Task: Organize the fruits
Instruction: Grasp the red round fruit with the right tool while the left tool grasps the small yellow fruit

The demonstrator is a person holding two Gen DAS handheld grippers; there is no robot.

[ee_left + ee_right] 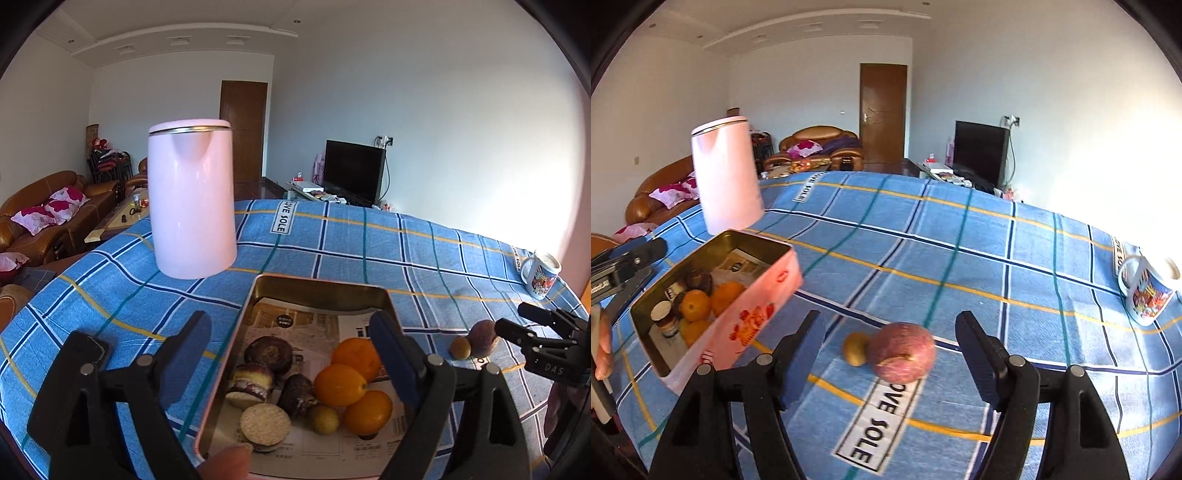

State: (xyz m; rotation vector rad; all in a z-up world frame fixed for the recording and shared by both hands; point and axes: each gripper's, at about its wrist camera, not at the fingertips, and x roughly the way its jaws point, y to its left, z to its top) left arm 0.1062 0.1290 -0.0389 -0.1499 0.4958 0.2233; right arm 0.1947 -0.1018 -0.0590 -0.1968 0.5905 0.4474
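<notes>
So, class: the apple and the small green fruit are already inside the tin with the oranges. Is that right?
Not quite. The right wrist view shows the apple and small green fruit on the tablecloth, outside the tin; only the oranges lie inside.

Place: a home living room.
Seating: brown leather sofas (48, 206) with pink floral cushions (55, 206).
Media: a dark television (352, 173) on a low stand by the white wall.
Door: a brown wooden door (883, 110).
Table: a blue plaid tablecloth (960, 258) carrying a pink kettle (192, 199) and a printed mug (1148, 291).
</notes>
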